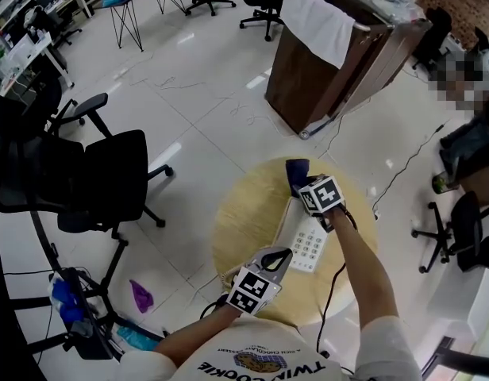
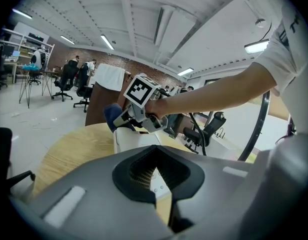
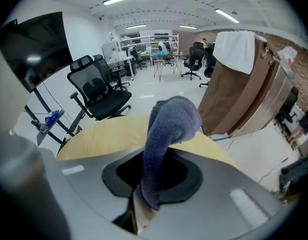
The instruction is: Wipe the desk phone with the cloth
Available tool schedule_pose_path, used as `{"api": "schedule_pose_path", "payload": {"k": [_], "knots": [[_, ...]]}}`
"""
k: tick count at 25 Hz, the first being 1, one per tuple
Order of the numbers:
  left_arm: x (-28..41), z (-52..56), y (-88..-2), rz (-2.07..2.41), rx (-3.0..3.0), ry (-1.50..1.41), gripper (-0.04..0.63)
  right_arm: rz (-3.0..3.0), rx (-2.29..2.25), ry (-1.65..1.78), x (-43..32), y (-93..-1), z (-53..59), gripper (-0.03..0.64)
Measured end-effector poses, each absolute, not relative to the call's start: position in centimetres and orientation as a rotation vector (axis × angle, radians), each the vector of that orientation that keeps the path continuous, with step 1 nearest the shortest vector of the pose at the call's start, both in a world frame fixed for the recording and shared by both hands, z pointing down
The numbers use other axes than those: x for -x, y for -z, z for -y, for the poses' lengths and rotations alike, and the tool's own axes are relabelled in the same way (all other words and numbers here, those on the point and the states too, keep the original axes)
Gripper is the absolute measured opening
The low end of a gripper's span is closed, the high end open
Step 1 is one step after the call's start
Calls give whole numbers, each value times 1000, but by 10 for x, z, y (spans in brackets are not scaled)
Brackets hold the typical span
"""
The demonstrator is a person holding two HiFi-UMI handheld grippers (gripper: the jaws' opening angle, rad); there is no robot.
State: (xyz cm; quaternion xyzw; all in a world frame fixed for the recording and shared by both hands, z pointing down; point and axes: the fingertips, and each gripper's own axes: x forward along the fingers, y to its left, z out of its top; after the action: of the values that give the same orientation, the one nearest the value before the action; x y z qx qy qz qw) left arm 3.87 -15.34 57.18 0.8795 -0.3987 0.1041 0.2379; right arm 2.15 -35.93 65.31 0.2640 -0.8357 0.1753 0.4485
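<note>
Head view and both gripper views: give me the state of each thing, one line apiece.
Left tongs, shut, nothing between them.
Right tongs, shut on the cloth.
Cloth, bunched, pinched at one end.
Desk phone, flat on the table, keypad up.

Curved print on white shirt (image 1: 264, 367), upside down in head view: "TWIN COOKIE", small emblem beside it, unreadable. Key markings on desk phone (image 1: 309, 245): too small to read. No other legible text.
</note>
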Motion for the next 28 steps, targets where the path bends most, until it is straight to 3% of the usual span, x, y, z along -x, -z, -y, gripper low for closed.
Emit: {"api": "schedule_pose_path", "payload": {"k": [28], "knots": [[7, 131, -576, 1149, -2367, -243, -8, 1894, -501, -193, 56, -656, 325, 67]]}}
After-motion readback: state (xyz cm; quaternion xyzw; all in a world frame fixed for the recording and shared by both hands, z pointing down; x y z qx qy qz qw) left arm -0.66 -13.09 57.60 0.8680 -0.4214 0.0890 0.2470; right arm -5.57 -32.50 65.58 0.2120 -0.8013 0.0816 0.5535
